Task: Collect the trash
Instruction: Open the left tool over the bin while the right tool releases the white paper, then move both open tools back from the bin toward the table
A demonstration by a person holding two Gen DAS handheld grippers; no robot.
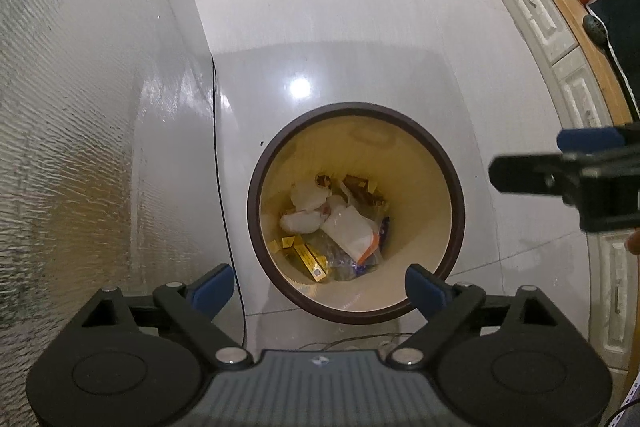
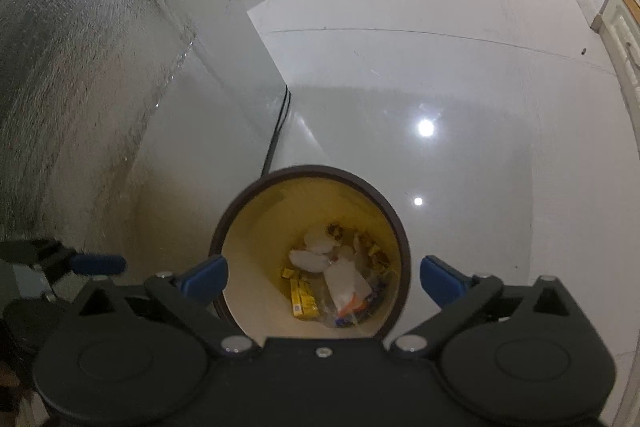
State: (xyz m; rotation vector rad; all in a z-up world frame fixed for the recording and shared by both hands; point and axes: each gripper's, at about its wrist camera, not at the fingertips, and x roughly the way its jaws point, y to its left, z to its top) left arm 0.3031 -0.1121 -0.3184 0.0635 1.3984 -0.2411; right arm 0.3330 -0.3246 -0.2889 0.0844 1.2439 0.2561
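Note:
A round trash bin with a dark brown rim and cream inside stands on the glossy floor; it also shows in the right wrist view. Inside lie crumpled white paper, a white plastic bag and yellow boxes. My left gripper is open and empty above the bin's near edge. My right gripper is open and empty above the bin too, and its side shows at the right of the left wrist view.
A textured silvery wall panel runs along the left, with a black cable at its foot. White cabinets with a wooden counter stand at the right. Thin wires lie on the floor by the bin.

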